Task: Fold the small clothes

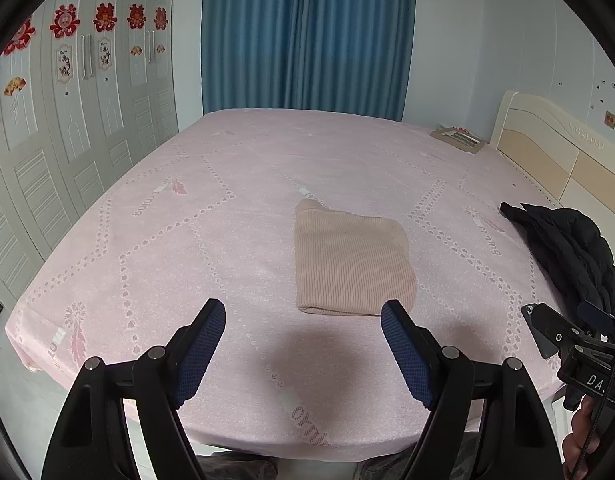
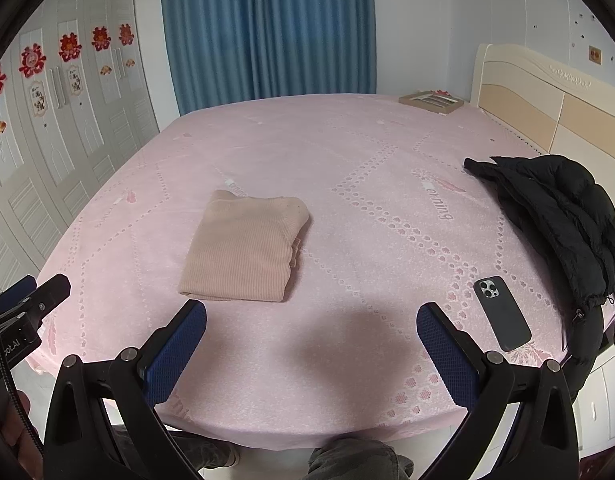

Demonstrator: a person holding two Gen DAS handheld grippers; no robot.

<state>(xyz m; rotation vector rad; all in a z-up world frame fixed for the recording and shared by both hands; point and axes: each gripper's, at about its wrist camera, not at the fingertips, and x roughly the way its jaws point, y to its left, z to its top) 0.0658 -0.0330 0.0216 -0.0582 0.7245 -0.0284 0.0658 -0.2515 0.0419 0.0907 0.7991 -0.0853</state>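
Two claws are held above the near edge of the bed (image 1: 235, 184) — left claw (image 1: 303, 312) and right claw (image 2: 311, 316) both spread apart, empty. Folded flat just beyond them lies the beige knit top (image 2: 243, 248) — untouched.

Bed sheet (image 2: 347, 152) is pale pink with darker pink dotted lines and feather prints. On it: a ribbed beige-pink sweater (image 2: 243, 248), black puffy jacket (image 2: 559, 208), dark grey phone (image 2: 503, 314). Behind the bed, teal-blue curtain (image 2: 267, 28).

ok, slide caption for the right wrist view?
Open right gripper over pink bed; folded beige sweater ahead, phone right.
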